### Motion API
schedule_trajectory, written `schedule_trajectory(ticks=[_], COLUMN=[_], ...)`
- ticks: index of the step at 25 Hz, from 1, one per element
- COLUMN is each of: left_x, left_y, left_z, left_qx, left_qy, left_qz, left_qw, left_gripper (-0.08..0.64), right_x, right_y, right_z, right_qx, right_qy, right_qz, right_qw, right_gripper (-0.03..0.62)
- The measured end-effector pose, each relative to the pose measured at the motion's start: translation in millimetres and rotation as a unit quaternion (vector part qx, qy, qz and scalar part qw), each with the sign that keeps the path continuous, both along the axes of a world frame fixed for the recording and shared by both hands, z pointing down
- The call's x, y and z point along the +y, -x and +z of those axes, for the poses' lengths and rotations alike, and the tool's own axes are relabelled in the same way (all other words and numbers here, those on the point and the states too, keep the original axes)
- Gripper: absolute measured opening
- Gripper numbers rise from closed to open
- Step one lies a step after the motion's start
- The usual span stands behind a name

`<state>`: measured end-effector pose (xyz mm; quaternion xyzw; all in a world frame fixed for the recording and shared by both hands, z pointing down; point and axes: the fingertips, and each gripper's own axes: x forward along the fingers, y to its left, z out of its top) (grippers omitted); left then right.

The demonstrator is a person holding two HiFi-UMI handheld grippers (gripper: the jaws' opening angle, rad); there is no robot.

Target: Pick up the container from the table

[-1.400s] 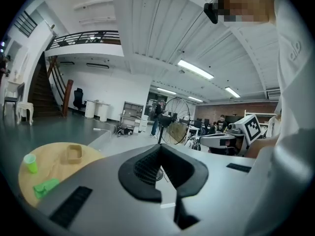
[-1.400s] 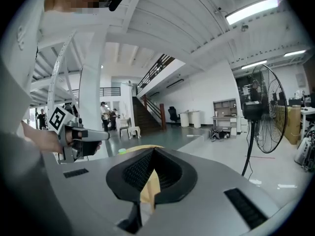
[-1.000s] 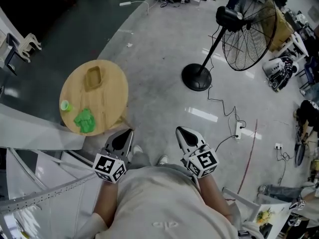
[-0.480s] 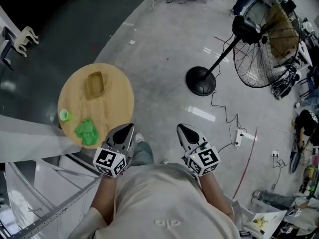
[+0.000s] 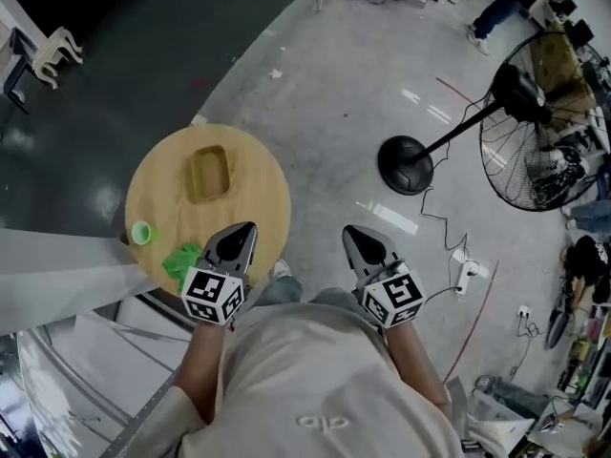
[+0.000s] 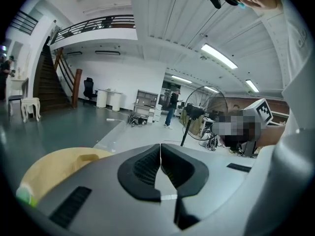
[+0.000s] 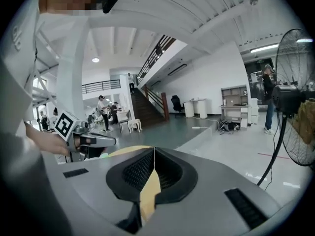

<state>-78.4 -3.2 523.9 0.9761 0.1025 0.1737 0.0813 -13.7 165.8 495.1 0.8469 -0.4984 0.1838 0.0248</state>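
Observation:
The container [image 5: 210, 173] is a shallow tan rectangular dish lying on a round wooden table [image 5: 263, 184], towards its far side. Nearer me on the table are a small green cup [image 5: 142, 233] and a crumpled green thing [image 5: 179, 261]. My left gripper [image 5: 245, 228] is shut and empty, its tip over the table's near edge, short of the container. My right gripper [image 5: 351, 233] hangs shut and empty over the floor to the right of the table. The left gripper view shows the container [image 6: 88, 157] past the shut left gripper [image 6: 160, 145]. In the right gripper view the shut right gripper [image 7: 154, 149] has the table [image 7: 123, 151] behind it.
A standing fan [image 5: 539, 113] with a round black base [image 5: 405, 165] stands on the grey floor at the right, with a cable and a power strip [image 5: 466, 273] nearby. A white stool [image 5: 57, 48] is at the far left. Grey railing runs along the lower left.
Both grippers have moved forward towards the table, which now lies closer beneath them. The left gripper's tip now reaches over the table's edge. Both jaws stayed shut.

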Motion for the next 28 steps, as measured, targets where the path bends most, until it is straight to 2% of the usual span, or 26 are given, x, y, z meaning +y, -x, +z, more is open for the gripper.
schedule_trajectory(ticks=[10, 15, 18, 20, 28], left_x=[-70.7, -93.9, -107.9, -116.0, -154.7], left_y=[-15.1, -43.9, -61.7, -73.9, -118.6], left_z=[47.0, 76.9, 99.0, 112.0, 170.9], left_qx=[-0.064, -0.103, -0.133, -0.156, -0.247], left_qy=[0.002, -0.002, -0.008, -0.009, -0.027], left_qz=[-0.05, -0.086, -0.107, -0.121, -0.164], left_qw=[0.9967, 0.9909, 0.9853, 0.9804, 0.9545], left_gripper=[0.018, 0.018, 0.034, 0.069, 0.159], right_x=[-63.2, -77.5, -84.0, -86.5, -94.5], right_y=[-41.5, -77.8, -101.9, -118.4, -177.8], right_z=[14.9, 19.5, 21.6, 22.9, 29.2], right_qx=[-0.023, -0.047, -0.059, -0.066, -0.073], right_qy=[0.058, 0.056, 0.055, 0.056, 0.08], right_qz=[-0.033, -0.058, -0.071, -0.081, -0.12], right_qw=[0.997, 0.996, 0.994, 0.993, 0.987], right_gripper=[0.026, 0.026, 0.026, 0.026, 0.026])
